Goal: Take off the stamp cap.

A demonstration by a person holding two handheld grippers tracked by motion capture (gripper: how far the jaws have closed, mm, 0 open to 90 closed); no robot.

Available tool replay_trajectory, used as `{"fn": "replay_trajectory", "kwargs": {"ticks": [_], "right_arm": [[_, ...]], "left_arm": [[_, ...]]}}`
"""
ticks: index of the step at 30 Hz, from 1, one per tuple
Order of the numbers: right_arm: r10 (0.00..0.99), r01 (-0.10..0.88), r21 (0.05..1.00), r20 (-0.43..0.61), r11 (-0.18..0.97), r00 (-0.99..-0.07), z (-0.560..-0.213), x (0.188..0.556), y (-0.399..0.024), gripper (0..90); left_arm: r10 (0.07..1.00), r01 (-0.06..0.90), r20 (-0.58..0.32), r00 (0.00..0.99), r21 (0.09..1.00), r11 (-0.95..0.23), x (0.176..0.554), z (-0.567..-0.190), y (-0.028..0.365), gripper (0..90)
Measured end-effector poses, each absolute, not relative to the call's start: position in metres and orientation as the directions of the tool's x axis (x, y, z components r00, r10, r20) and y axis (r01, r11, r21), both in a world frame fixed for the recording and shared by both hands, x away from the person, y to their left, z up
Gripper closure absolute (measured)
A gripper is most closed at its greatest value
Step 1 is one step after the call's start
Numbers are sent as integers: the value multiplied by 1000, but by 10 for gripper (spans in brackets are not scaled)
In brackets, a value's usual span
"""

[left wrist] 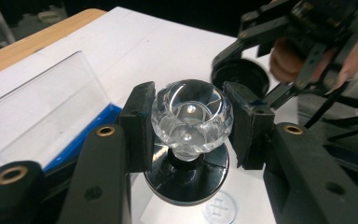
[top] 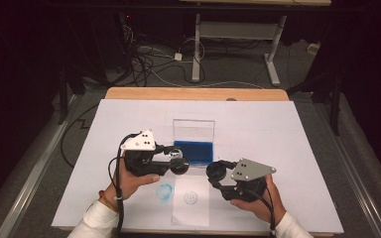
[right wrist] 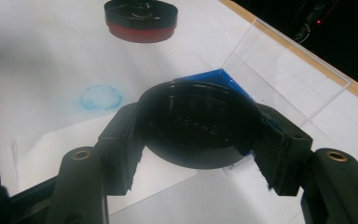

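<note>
- Left tool (left wrist: 189, 123) is closed on the clear knob of a stamp (left wrist: 191, 122), lifted just above the bench (top: 278, 129).
- Right tool (right wrist: 196, 140) is clamped around the stamp's black cap (right wrist: 196, 123), held apart from it.
- Uncapping looks done; stamping the paper (top: 191, 210) below, already bearing one print, seems left.

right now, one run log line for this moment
left gripper: shut on stamp | right gripper: shut on black cap | ink pad: open on table
</note>
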State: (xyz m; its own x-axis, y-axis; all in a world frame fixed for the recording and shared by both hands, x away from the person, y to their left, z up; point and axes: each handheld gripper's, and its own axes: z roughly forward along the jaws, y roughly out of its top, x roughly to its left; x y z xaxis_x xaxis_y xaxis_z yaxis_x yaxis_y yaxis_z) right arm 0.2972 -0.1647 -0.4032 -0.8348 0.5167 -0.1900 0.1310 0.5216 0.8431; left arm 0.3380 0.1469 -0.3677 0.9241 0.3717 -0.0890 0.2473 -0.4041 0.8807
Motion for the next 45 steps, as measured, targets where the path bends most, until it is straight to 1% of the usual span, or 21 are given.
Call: {"fn": "replay_trajectory", "kwargs": {"ticks": [7, 23, 31, 40, 45], "right_arm": [[540, 134, 852, -192, 505, -819, -397, 297, -175, 389], [607, 156, 862, -201, 482, -769, -394, 291, -208, 388], [633, 176, 857, -205, 484, -746, -399, 286, -224, 389], [653, 216, 852, -180, 478, -736, -409, 280, -240, 388], [658, 237, 844, -169, 481, -734, -415, 276, -246, 388]], "left_arm": [[414, 240, -44, 909, 868, -435, 339, -366, 154, 546], [447, 249, -32, 894, 864, -437, 341, -365, 163, 546], [454, 251, -29, 891, 863, -438, 342, -366, 163, 546], [466, 268, -40, 884, 860, -435, 348, -372, 165, 546], [476, 267, -28, 879, 855, -444, 349, -373, 165, 546]]}}
